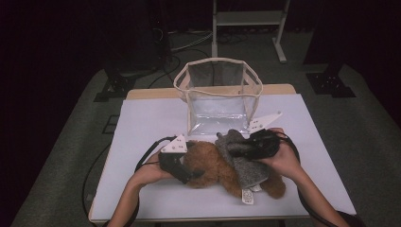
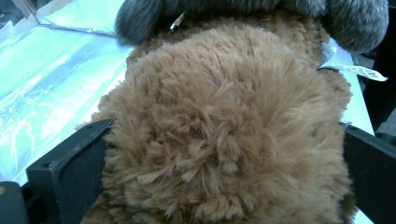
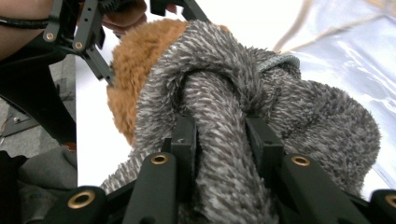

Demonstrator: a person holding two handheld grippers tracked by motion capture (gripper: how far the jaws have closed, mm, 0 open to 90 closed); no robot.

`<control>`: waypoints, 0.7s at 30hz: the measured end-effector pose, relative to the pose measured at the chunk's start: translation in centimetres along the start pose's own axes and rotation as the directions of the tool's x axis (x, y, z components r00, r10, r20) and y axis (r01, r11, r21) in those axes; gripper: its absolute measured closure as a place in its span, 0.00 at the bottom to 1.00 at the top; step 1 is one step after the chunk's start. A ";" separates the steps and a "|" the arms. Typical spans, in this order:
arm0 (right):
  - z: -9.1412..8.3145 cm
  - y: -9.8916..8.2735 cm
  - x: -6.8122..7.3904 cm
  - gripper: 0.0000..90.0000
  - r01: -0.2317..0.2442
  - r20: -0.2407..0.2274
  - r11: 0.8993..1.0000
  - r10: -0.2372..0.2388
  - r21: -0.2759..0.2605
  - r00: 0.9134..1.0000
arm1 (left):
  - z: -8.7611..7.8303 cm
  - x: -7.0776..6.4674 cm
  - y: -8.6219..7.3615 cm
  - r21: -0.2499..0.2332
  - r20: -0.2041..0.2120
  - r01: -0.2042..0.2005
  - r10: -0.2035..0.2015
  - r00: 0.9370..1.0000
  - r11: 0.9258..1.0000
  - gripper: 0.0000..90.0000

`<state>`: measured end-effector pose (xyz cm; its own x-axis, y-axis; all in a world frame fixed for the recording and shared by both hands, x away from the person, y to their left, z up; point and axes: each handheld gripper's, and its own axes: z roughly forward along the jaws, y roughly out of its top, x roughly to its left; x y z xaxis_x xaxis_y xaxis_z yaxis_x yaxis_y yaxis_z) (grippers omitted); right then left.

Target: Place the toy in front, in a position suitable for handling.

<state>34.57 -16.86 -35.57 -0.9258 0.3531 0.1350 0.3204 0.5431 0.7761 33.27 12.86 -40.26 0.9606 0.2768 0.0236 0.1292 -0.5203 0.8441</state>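
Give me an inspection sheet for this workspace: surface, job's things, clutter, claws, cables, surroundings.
Surface: white table top, wooden edge at the far side.
Job's things: brown plush toy lying on its side; grey fuzzy garment draped over its middle; white tag hanging at the near side.
Clutter: clear bag standing open behind the toy; otherwise nothing seen.
Claws: left claw clamped on the brown plush; right claw pinching a fold of the grey garment.
Cables: black cable loops from the left claw; more cables on the floor beyond the table.
Surroundings: dark room, grey floor, white frame legs at the back.
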 end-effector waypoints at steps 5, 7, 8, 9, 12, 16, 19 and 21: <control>2.8 1.6 0.1 0.76 0.012 -0.045 1.000 -0.011 0.013 0.999 | -0.1 -0.1 -0.1 0.012 -0.007 -0.019 0.019 1.000 1.000 0.00; 3.1 1.9 -0.2 0.76 0.016 -0.047 1.000 -0.015 0.023 0.999 | -0.1 -0.1 -0.2 0.008 -0.012 -0.015 0.015 1.000 1.000 0.00; 2.9 2.0 -0.4 0.76 0.016 -0.045 1.000 -0.015 0.022 0.999 | -0.2 -0.2 -0.2 0.002 -0.013 -0.011 0.011 1.000 1.000 0.00; 2.6 2.0 -0.6 0.76 0.011 -0.043 1.000 -0.010 0.020 0.999 | -0.2 -0.2 -0.2 0.002 -0.014 -0.016 0.016 1.000 1.000 0.00; 1.0 1.5 -1.4 0.77 -0.004 -0.018 1.000 0.004 0.013 1.000 | -0.2 -0.5 -0.2 0.004 -0.019 -0.028 0.028 0.999 1.000 0.00; -2.2 -0.1 -2.6 0.77 -0.048 0.017 0.999 0.049 -0.015 0.999 | -0.3 -0.6 -0.3 0.006 -0.027 -0.026 0.026 0.999 1.000 0.00; -4.4 -1.6 -3.4 0.77 -0.090 0.033 0.995 0.091 -0.033 0.995 | -0.3 -0.7 -0.3 0.010 -0.031 -0.023 0.023 0.999 1.000 0.00; -5.5 -2.5 -3.7 0.77 -0.108 0.044 0.994 0.109 -0.033 0.993 | -0.4 -0.8 -0.3 0.011 -0.033 -0.023 0.024 0.999 1.000 0.00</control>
<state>36.05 -23.67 -34.66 -0.8753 0.4439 0.1918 0.4117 0.4763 0.7770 32.38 13.07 -40.31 0.9547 0.2913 0.0614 0.1094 -0.5351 0.8377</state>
